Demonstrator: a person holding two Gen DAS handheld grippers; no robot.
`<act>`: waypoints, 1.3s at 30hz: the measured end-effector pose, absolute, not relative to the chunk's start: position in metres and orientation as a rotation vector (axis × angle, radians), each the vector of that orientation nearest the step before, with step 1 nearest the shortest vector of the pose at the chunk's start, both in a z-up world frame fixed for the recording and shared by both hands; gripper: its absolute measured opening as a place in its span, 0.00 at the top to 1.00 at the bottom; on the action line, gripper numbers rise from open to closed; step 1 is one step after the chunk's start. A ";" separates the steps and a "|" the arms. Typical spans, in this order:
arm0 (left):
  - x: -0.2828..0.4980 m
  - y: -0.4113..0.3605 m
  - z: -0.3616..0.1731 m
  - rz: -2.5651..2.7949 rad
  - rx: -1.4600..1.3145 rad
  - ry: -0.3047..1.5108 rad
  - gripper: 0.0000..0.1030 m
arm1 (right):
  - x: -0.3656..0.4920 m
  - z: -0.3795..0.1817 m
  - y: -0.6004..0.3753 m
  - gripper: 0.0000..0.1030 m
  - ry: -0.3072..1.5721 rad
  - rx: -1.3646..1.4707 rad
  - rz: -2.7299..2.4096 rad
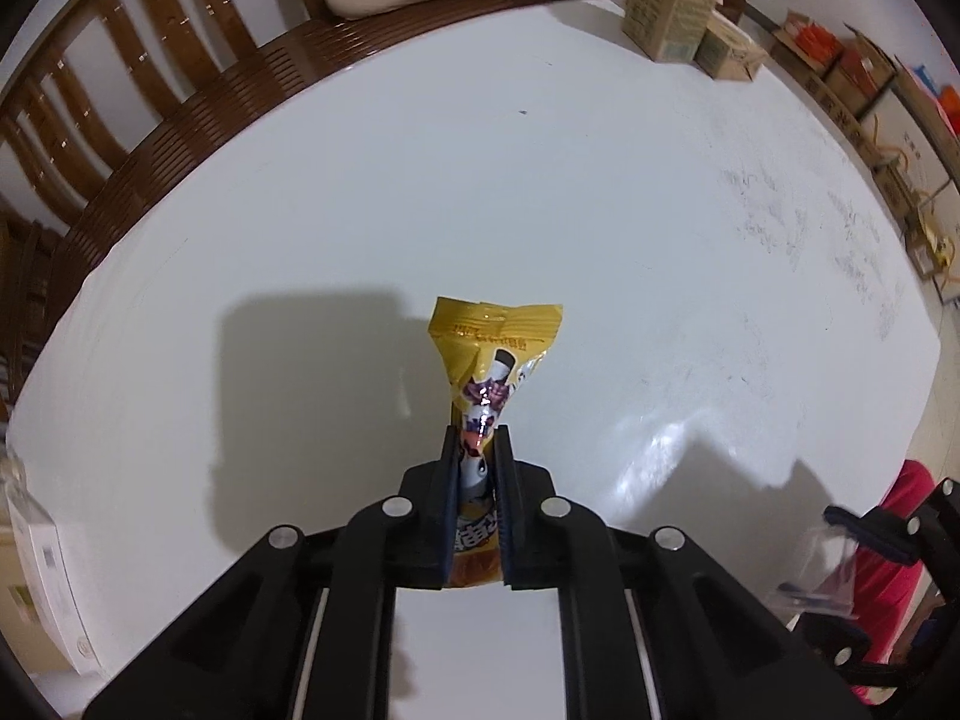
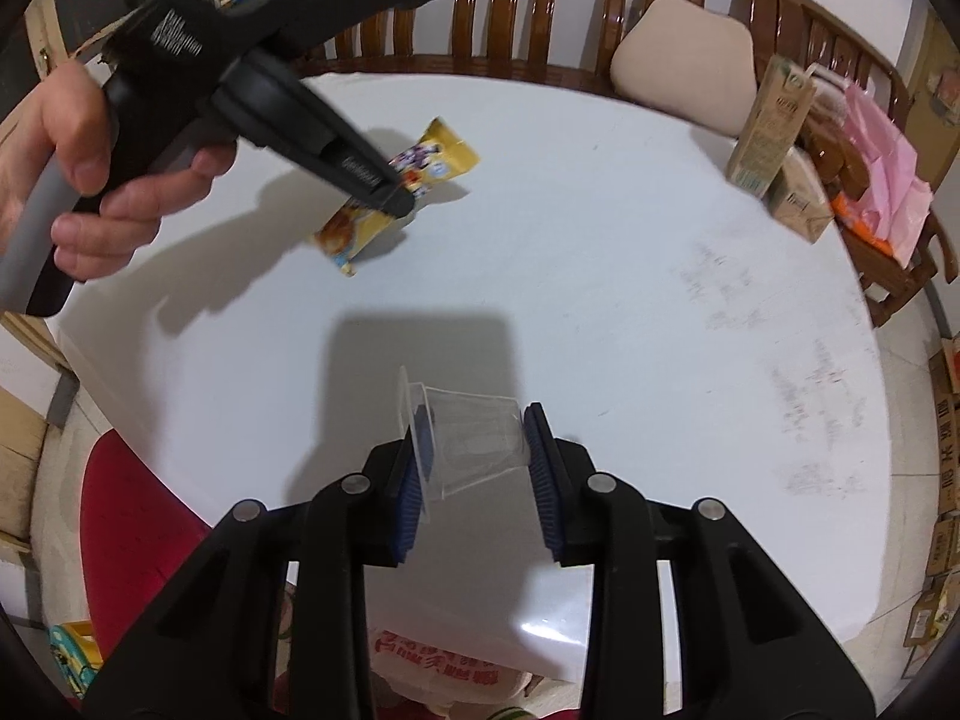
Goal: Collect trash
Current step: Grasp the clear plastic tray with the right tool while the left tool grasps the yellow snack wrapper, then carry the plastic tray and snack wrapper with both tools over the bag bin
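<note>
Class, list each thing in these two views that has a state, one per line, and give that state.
left tongs: shut on yellow snack wrapper
yellow snack wrapper: pinched, crumpled, lifted off the white table
right tongs: shut on clear plastic cup
clear plastic cup: empty, held sideways
tall drink carton: upright
small drink carton: lying on its side
</note>
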State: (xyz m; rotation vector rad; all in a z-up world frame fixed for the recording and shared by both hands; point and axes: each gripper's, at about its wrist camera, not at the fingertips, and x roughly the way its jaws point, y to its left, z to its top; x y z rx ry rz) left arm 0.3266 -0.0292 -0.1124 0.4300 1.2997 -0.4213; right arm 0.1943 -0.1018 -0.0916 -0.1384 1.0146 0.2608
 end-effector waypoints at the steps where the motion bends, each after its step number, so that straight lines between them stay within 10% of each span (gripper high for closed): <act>1: 0.325 -0.026 -0.110 -0.413 0.425 1.291 0.89 | 0.193 -0.090 -0.102 0.69 1.007 -0.147 0.256; 39: 0.166 -0.013 -0.015 -0.493 0.350 1.109 0.90 | 0.071 0.004 -0.116 0.70 0.741 -0.249 0.203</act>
